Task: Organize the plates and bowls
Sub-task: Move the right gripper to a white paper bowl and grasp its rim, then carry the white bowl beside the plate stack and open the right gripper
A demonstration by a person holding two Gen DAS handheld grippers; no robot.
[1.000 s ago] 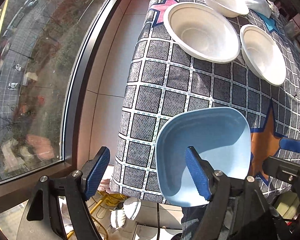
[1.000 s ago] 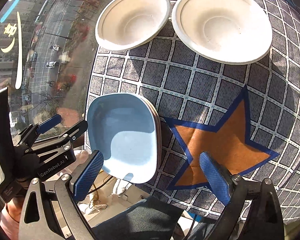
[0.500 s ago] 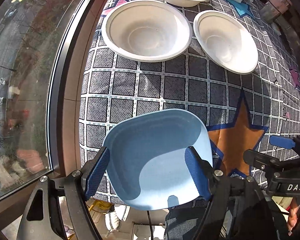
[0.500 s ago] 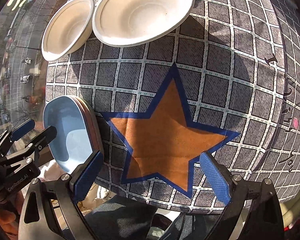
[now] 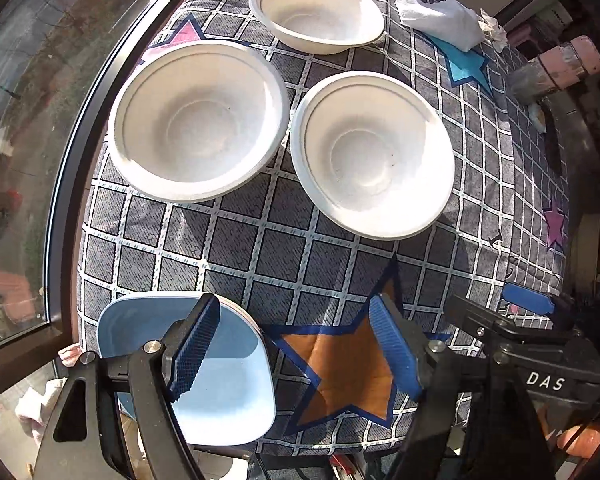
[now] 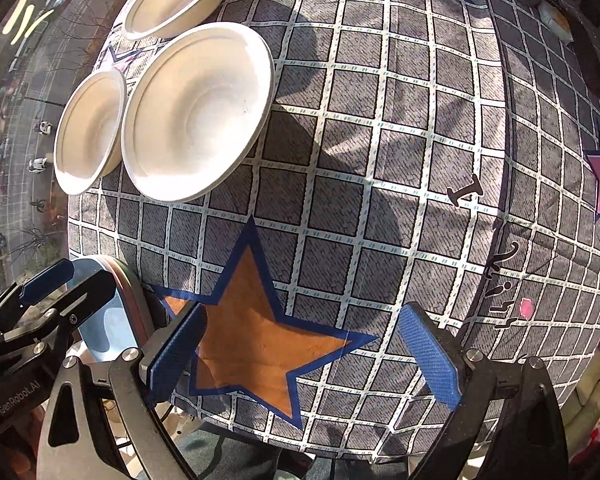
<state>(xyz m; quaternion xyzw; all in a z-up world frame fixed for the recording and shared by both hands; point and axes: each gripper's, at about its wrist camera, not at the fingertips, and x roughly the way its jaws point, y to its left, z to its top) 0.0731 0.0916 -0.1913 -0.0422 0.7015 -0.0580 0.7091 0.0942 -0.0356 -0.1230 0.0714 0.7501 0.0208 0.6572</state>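
Both sets of fingers spread, holding nothing: left gripper (image 5: 296,344), right gripper (image 6: 304,354). Blue plate stack (image 5: 204,372) overhangs the bench's (image 5: 284,240) near-left edge; three white bowls (image 5: 198,120) sit far. I judge a nudge could tip the stack off.

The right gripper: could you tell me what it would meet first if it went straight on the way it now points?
Probably the tablecloth at the orange star: the right gripper is open above it. Depth is uncertain.
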